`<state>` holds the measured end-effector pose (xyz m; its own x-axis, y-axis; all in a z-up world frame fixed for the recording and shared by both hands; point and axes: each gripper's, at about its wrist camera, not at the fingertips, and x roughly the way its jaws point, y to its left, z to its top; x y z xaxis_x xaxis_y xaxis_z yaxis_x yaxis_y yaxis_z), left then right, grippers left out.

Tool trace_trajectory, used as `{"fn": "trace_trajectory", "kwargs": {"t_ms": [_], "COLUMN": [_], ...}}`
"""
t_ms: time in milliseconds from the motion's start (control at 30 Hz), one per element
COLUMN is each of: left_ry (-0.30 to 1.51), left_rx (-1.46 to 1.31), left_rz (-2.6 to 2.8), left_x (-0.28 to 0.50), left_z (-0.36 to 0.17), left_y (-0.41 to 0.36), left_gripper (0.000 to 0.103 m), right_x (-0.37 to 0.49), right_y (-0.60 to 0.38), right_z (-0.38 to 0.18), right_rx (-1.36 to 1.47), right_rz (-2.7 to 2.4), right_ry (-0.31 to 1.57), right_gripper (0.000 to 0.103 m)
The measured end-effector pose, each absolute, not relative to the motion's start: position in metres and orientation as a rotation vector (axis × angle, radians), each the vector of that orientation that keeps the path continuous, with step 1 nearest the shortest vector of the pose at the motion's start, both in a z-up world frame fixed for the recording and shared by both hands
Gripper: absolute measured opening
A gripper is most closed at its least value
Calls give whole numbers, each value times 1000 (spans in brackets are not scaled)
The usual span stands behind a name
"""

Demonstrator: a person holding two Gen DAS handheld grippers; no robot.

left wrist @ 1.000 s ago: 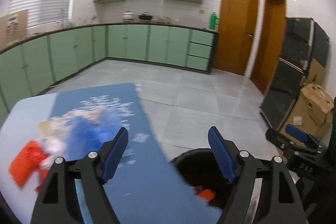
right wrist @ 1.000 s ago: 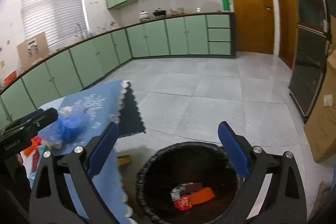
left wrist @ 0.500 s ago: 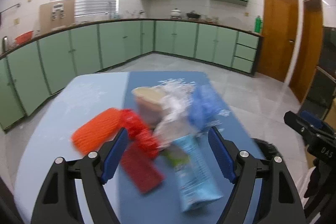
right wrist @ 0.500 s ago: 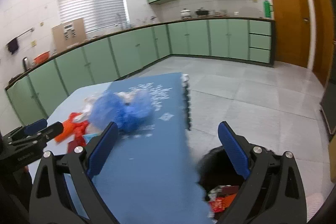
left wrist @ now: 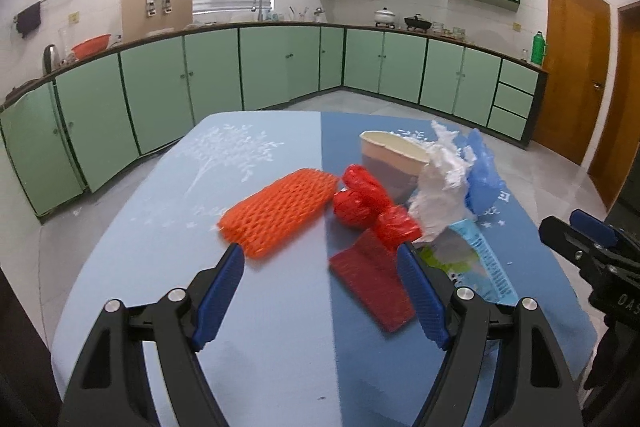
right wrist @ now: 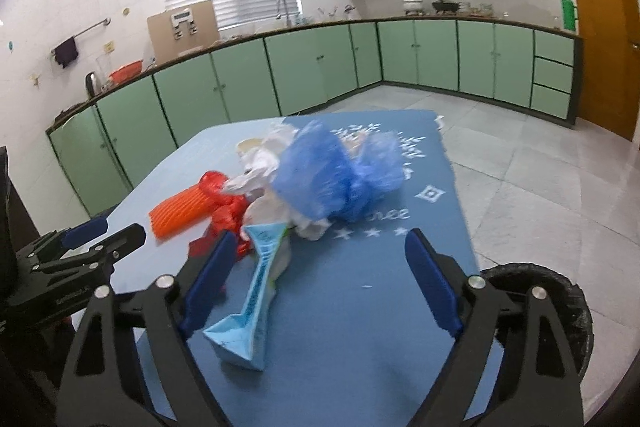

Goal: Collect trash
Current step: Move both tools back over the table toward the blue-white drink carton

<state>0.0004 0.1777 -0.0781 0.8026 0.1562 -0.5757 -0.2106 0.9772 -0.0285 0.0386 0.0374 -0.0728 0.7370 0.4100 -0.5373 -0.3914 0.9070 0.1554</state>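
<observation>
On the blue tablecloth [left wrist: 280, 327] lies a loose cluster of trash: an orange foam net [left wrist: 280, 211] at the left, crumpled red wrappers [left wrist: 364, 199] just beside it, a flat dark-red packet [left wrist: 372, 283] nearer the camera, a paper cup [left wrist: 390, 163] behind, white crumpled plastic [left wrist: 440, 187], a blue plastic bag [right wrist: 336, 175] and a light-blue carton [right wrist: 256, 279] on its side. Left gripper [left wrist: 320, 267]: jaws spread, nothing between them, poised above the red packet and foam net. Right gripper [right wrist: 316, 259]: jaws spread but just narrowed slightly, empty, facing the carton and blue bag. Black bin [right wrist: 560, 291]: on the floor beside the table's right edge. Green kitchen cabinets [left wrist: 280, 67] line the background walls.
</observation>
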Motion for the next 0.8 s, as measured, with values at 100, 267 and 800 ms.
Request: {"fn": "trace_trajectory", "kwargs": {"t_ms": [100,267,800], "left_ry": [609,620,643], "left_rx": [-93,-103,-114], "left_rz": [202,209,215], "left_x": [-1,0,1], "left_z": [-80,-85,-92], "left_y": [181,187,196], "left_gripper": [77,77,77], "right_x": [39,41,56], "right_y": [47,64,86], "right_z": [-78,-86,-108], "right_rx": [17,-16,-62], "right_rz": [453,469,519], "right_ry": [611,638,768], "right_gripper": [81,75,32]}}
